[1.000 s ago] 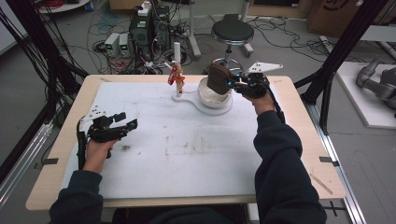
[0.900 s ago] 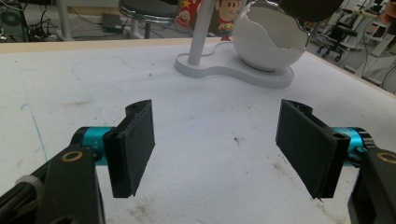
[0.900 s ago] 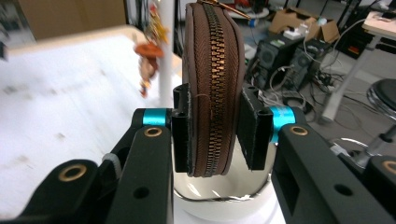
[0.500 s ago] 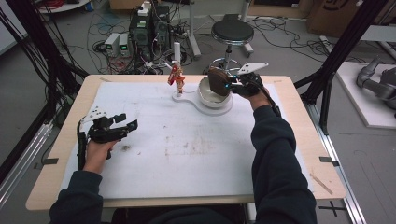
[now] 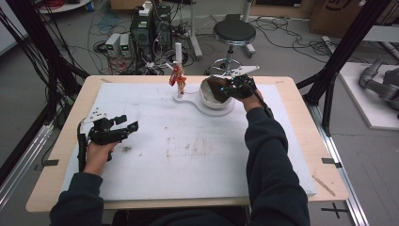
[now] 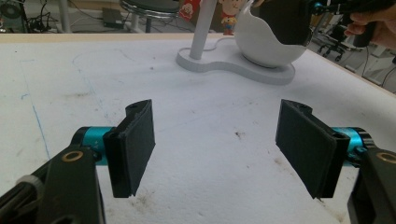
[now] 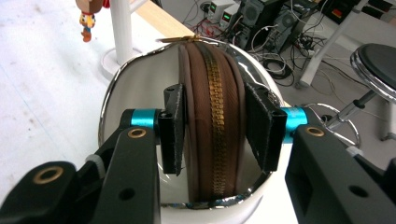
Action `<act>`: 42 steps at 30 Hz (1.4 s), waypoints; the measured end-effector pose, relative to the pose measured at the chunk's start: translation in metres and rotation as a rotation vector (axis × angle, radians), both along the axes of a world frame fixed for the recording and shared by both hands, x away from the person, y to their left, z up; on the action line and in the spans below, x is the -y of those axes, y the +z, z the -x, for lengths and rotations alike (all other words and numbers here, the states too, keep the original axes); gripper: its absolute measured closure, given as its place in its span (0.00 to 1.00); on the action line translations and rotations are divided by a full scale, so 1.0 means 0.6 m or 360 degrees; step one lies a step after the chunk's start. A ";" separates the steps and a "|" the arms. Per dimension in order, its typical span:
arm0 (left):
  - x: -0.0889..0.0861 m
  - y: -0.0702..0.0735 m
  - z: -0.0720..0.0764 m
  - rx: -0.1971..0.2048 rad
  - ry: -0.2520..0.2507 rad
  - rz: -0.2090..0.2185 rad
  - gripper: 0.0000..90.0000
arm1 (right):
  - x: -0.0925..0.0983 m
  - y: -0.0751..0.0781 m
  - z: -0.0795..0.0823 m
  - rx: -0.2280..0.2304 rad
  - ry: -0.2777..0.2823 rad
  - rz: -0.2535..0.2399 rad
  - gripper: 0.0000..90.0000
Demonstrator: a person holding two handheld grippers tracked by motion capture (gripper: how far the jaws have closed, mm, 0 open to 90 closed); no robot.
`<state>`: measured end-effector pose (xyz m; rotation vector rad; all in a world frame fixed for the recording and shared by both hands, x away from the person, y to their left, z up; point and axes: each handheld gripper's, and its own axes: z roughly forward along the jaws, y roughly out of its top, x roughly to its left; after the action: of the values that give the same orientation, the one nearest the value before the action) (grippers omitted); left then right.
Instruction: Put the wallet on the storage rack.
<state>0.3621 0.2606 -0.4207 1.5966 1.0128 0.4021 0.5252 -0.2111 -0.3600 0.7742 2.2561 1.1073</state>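
A brown zippered pouch [image 7: 215,84] stands on edge inside a white bowl [image 7: 135,88] with a shiny rim. My right gripper [image 7: 217,126] straddles it. Its jaws have just been opening, and the pads now sit at the pouch's sides without squeezing it. From above, the right gripper [image 5: 226,88] hangs over the bowl [image 5: 211,102] at the back of the white mat. My left gripper [image 6: 219,144] hovers open and empty above the mat, and in the high view the left gripper [image 5: 128,127] sits at the left side. The bowl [image 6: 261,49] and pouch [image 6: 285,21] lie far ahead of it.
The bowl shares a white base with a thin post [image 5: 179,87] carrying a small red figure [image 5: 176,75]. The mat [image 5: 197,155] covers most of the wooden table [image 5: 308,155]. A stool [image 5: 234,33], computers and cables stand behind the table.
My right hand has moved left and down, bringing the pouch from above the bowl into it. The left hand has stayed put.
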 end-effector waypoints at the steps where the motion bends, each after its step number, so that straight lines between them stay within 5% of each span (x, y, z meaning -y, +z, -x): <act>1: 0.000 0.000 0.000 0.0001 0.0000 0.0003 0.31 | 0.000 0.000 0.000 -0.0001 0.0007 -0.0012 0.69; 4: 0.001 0.000 0.000 -0.0001 0.0001 0.0002 0.31 | 0.000 0.001 0.003 -0.0002 0.0029 -0.0017 0.75; 8: 0.001 0.000 0.000 -0.0003 0.0000 -0.0001 0.32 | -0.009 0.010 0.009 0.0144 0.0046 0.0099 0.76; 13: 0.002 -0.001 0.000 -0.0007 -0.0008 0.0000 0.32 | -0.017 0.002 0.006 0.0126 0.0058 0.0184 0.73; 14: 0.002 -0.001 0.000 -0.0008 -0.0009 0.0001 0.32 | -0.017 0.000 0.004 0.0088 0.0042 0.0101 0.70; 17: 0.002 -0.002 -0.001 -0.0014 -0.0017 -0.0002 0.32 | -0.018 0.000 0.004 0.0065 0.0057 0.0050 0.66; 25: 0.002 -0.001 0.000 -0.0011 -0.0015 0.0005 0.32 | -0.011 -0.006 0.009 -0.0045 0.0068 0.0038 0.53; 29: 0.002 -0.001 0.000 -0.0015 -0.0021 0.0004 0.32 | -0.004 -0.008 0.011 -0.0100 0.0103 -0.0009 0.52; 32: 0.002 -0.001 0.000 -0.0013 -0.0018 0.0007 0.32 | 0.000 -0.007 0.013 -0.0146 0.0158 -0.0059 0.62; 35: 0.002 -0.002 -0.001 -0.0015 -0.0018 0.0010 0.32 | -0.005 -0.003 0.020 -0.0083 0.0192 0.0036 0.73; 37: 0.002 -0.002 -0.001 -0.0016 -0.0019 0.0010 0.32 | -0.017 0.009 0.026 0.0095 0.0165 0.0158 0.77; 42: 0.002 -0.001 0.000 -0.0012 -0.0022 0.0011 0.32 | -0.030 0.016 0.028 0.0197 0.0094 0.0264 0.78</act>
<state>0.3623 0.2594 -0.4215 1.5994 1.0075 0.3830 0.5082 -0.1928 -0.3505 0.5605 2.2445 0.9519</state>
